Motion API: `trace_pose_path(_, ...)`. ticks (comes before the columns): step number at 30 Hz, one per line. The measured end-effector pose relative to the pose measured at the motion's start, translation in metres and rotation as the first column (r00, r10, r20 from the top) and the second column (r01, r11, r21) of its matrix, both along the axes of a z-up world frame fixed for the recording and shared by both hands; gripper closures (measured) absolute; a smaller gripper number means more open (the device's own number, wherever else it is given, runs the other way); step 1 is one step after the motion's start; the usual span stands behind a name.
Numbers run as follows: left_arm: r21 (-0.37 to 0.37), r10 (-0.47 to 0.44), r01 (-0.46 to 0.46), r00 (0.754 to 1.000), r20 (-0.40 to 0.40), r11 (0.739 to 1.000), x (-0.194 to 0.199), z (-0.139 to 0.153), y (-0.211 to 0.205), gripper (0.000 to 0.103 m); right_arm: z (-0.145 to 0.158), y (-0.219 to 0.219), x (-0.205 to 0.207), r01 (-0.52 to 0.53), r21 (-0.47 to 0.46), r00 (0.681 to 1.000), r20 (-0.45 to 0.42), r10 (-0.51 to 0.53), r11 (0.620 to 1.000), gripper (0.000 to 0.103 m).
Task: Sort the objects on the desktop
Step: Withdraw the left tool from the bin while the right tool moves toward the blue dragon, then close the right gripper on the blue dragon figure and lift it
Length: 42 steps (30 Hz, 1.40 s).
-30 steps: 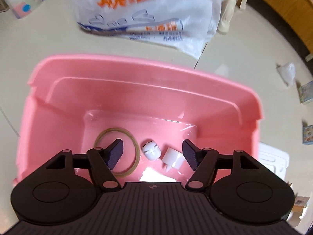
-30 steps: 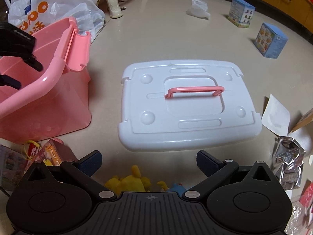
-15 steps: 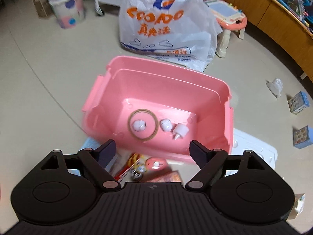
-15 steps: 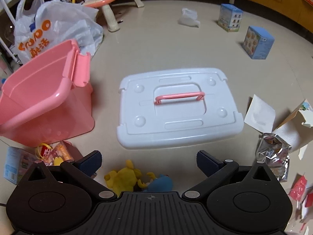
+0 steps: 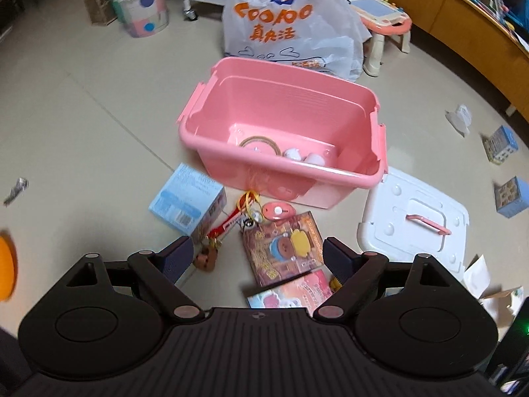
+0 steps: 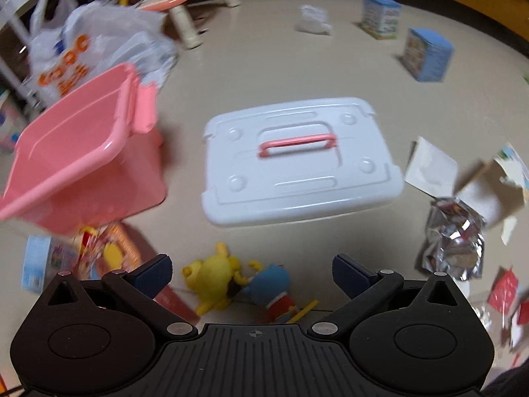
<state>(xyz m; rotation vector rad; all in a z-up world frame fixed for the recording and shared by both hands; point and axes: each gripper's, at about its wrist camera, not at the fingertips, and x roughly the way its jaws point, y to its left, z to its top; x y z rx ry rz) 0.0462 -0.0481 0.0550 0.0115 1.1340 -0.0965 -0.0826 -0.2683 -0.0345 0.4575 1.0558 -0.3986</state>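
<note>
Cluttered tiled floor (image 5: pixel 82 125): both grippers, left gripper (image 5: pixel 258 258) and right gripper (image 6: pixel 252 273), spread and empty; reaching carelessly risks nudging the pink bin (image 5: pixel 284 178) or scattering toys.

Right wrist view: motion-blurred throughout.
Pink bin (image 6: pixel 82 162): contents hidden behind its near wall.
Small items under bin, left of the fingers (image 6: pixel 153 273): smeared, unidentifiable.
Left wrist view: pink card (image 5: pixel 294 292) between the fingers, partly covered by gripper body.
Orange object (image 5: pixel 6 268): cut by left edge, blurred.
</note>
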Motion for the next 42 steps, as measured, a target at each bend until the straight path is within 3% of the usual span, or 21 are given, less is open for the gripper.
trace_pose_path(9,0.0,0.046,-0.046,0.999,-0.011,0.999,-0.019,-0.009,0.003,0.013,-0.01,0.015,0.013,-0.174,-0.04,0.985,-0.02,0.173,0.984,0.001)
trace_pose_path(21,0.0,0.086,-0.086,0.995,-0.041,0.996,-0.01,-0.019,0.02,0.013,-0.04,-0.005,0.015,-0.218,0.009,0.973,-0.076,0.218,0.976,0.001)
trace_pose_path(26,-0.064,0.094,-0.098,0.993,-0.066,0.993,-0.011,-0.02,0.029,0.013,-0.06,-0.003,0.018,-0.305,0.038,0.942,-0.132,0.307,0.952,0.007)
trace_pose_path(31,-0.039,0.086,-0.09,0.993,-0.081,0.995,-0.008,-0.026,0.029,0.013,-0.078,0.006,0.022,-0.377,0.04,0.908,-0.181,0.377,0.925,0.013)
trace_pose_path(42,-0.059,0.095,-0.104,0.987,-0.131,0.993,-0.002,-0.039,0.029,0.013,-0.106,0.017,0.033,-0.41,0.017,0.879,-0.26,0.4,0.912,0.025)
